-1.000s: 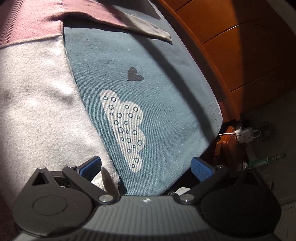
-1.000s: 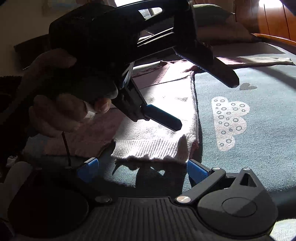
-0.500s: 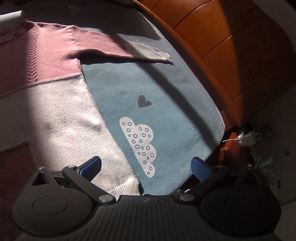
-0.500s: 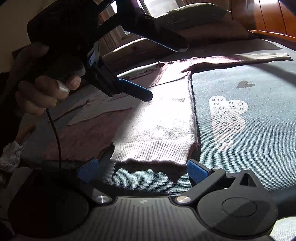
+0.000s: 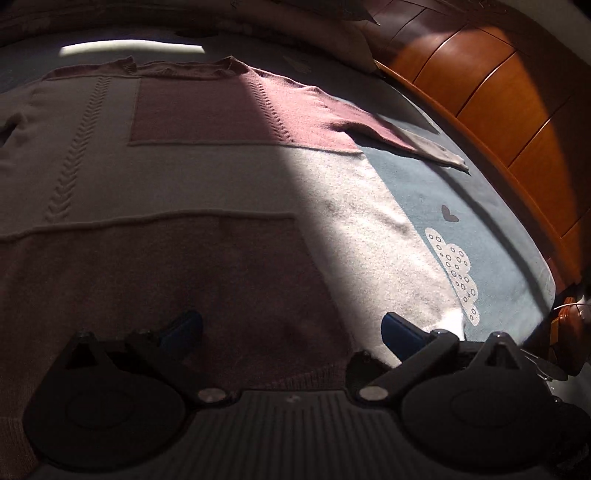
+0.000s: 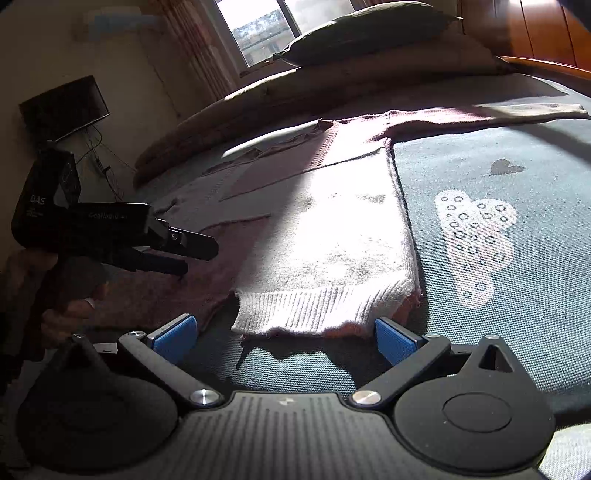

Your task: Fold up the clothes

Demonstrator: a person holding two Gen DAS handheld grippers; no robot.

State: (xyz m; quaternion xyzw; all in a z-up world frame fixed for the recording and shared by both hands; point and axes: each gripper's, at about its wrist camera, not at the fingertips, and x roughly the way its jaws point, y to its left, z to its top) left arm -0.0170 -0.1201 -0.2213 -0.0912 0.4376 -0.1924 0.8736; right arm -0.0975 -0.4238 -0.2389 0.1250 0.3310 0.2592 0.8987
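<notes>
Lying flat on the bed's blue-grey bedspread [image 6: 517, 332], the pink and cream knit sweater [image 5: 207, 173] has its ribbed hem toward both cameras and one sleeve [image 6: 498, 112] stretched out toward the wooden headboard [image 5: 491, 110]. Sunlight cuts across its cream panel; the rest sits in shadow.

Writing can be read on the left gripper [image 6: 199, 254] in the right wrist view: "DAS" in pale letters on the black body, with a smaller line beside it too blurred to make out. A hand [image 6: 66, 306] holds it low over the sweater's shaded lower part, at the far-left side. Its jaws stand apart in its own camera, with nothing between the blue pads [image 5: 184, 326].

Just short of the hem's ragged edge hovers the right gripper [image 6: 284, 339], jaws wide and empty, bare bedspread showing between them.

Printed on the bedspread beside the sweater's right edge are a white cloud [image 6: 476, 240] with small rings and a dark heart [image 6: 506, 168]. That side of the bed lies uncovered up to the headboard. Pillows [image 6: 365, 26] sit beyond the collar, below a window [image 6: 266, 29].
</notes>
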